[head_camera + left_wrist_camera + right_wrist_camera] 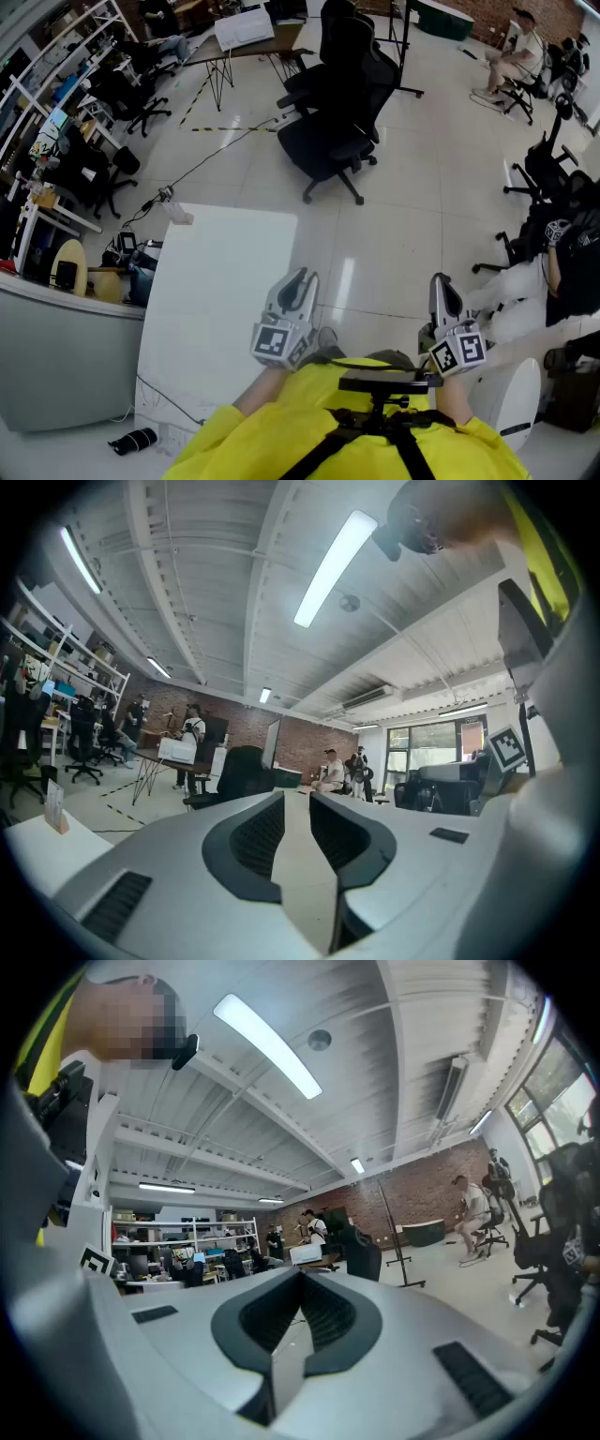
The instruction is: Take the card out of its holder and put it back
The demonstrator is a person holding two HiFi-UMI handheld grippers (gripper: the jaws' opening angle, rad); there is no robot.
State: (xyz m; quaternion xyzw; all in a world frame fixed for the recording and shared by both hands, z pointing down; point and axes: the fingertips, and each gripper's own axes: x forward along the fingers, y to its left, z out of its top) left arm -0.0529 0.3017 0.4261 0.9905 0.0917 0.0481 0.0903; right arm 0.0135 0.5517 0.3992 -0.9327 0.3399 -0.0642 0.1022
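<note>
A small card in its holder (178,214) stands at the far corner of a white table (225,309); in the left gripper view the card and holder (54,808) show small at the far left. My left gripper (300,281) is held near my chest over the table's right edge. It points up and away, and its jaws are a narrow gap apart with nothing between them. My right gripper (442,286) is off the table to the right, over the floor, with its jaws tip to tip and empty. Both are far from the card.
Black office chairs (333,122) stand on the tiled floor beyond the table. A grey counter (56,356) and cluttered desks line the left. A cable runs across the floor toward the table's far corner. People sit at the far right (514,56).
</note>
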